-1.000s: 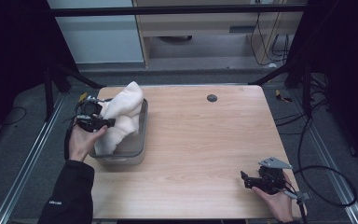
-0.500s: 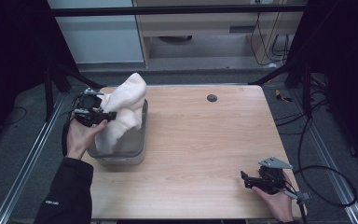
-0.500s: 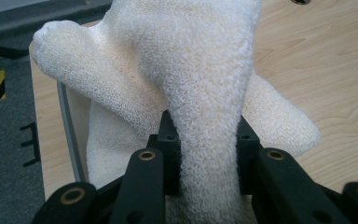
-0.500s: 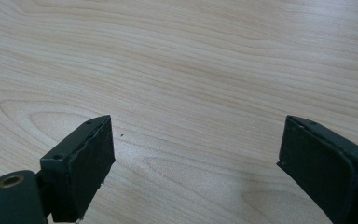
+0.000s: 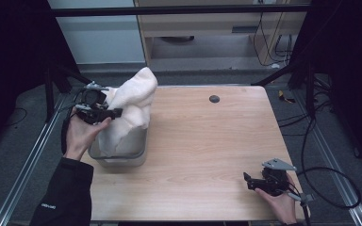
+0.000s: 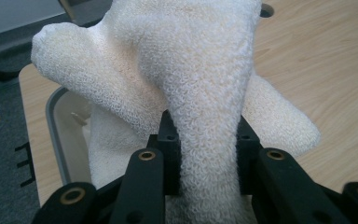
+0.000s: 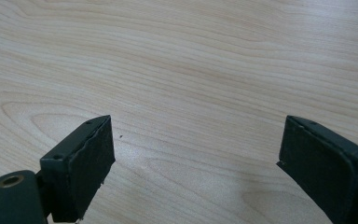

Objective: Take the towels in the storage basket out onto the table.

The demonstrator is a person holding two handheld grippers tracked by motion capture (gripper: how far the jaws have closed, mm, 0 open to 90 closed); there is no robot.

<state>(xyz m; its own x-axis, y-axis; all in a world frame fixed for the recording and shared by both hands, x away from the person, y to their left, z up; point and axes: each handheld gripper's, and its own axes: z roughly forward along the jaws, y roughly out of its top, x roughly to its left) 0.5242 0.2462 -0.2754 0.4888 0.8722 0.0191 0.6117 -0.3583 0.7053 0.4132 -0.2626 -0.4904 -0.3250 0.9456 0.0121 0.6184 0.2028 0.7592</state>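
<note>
- High view: the left gripper [image 5: 104, 113] pinches a bunched fold of the white towel [image 5: 131, 107] above the grey bin [image 5: 122, 157], which sits at the table's [image 5: 207, 150] left edge. A second ago the towel lay mostly heaped in the bin; now the hand has risen and the cloth stands taller, its top peak above the bin's far rim, while its lower part hangs down inside the bin.
- High view, other side: the right gripper [image 5: 250, 181] rests near the table's front right corner, in the same spot as a second ago, well apart from the towel. A small dark round mark [image 5: 214, 99] lies near the far edge.
- Left gripper view: the black jaws are pressed onto a thick roll of towel [image 6: 205, 116] that fills the gap between them. One lobe of cloth sticks out to the left and another droops to the right; the bin's rim [image 6: 51, 116] shows below left, so the towel is not yet clear of it.
- Right gripper view: the jaws are spread wide with nothing between them, over bare wood grain [image 7: 191, 70].
- Judgement: the lift out of the bin is under way but unfinished; the towel's tail needs more height before it can be carried over the table.
</note>
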